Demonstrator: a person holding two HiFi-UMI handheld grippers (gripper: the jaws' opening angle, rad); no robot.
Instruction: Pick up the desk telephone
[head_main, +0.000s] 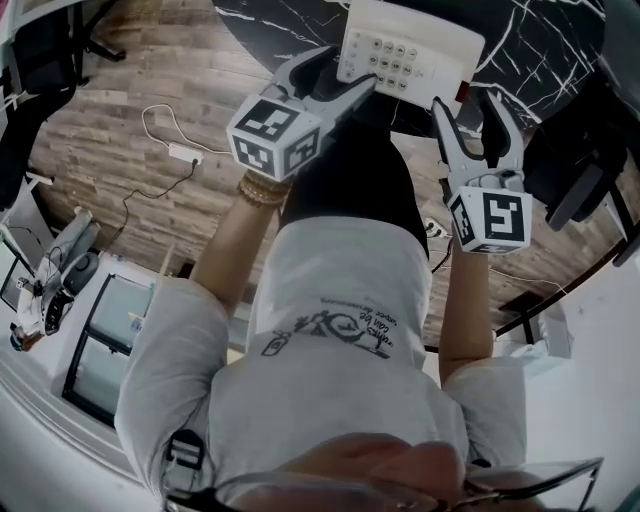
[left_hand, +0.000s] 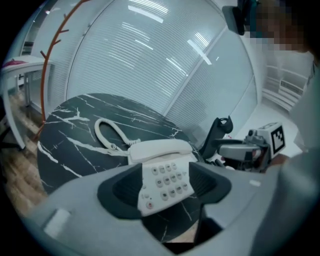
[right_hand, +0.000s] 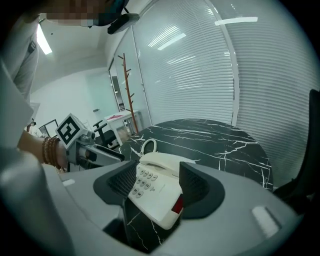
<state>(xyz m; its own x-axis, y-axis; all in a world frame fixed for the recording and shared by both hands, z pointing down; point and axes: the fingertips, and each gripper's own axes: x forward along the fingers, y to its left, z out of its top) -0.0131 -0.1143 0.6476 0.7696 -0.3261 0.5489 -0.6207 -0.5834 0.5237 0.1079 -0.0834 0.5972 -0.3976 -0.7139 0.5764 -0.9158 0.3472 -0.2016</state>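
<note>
Here, the left gripper (head_main: 345, 70) and right gripper (head_main: 467, 105) gape, empty, beside the telephone (head_main: 420, 40).

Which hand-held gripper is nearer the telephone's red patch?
The right hand-held gripper: the telephone's red patch faces it; the left hand-held gripper is at the opposite side.

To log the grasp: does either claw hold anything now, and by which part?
Nothing is held. The left claw and the right claw are open near the desk telephone, not gripping it.
</note>
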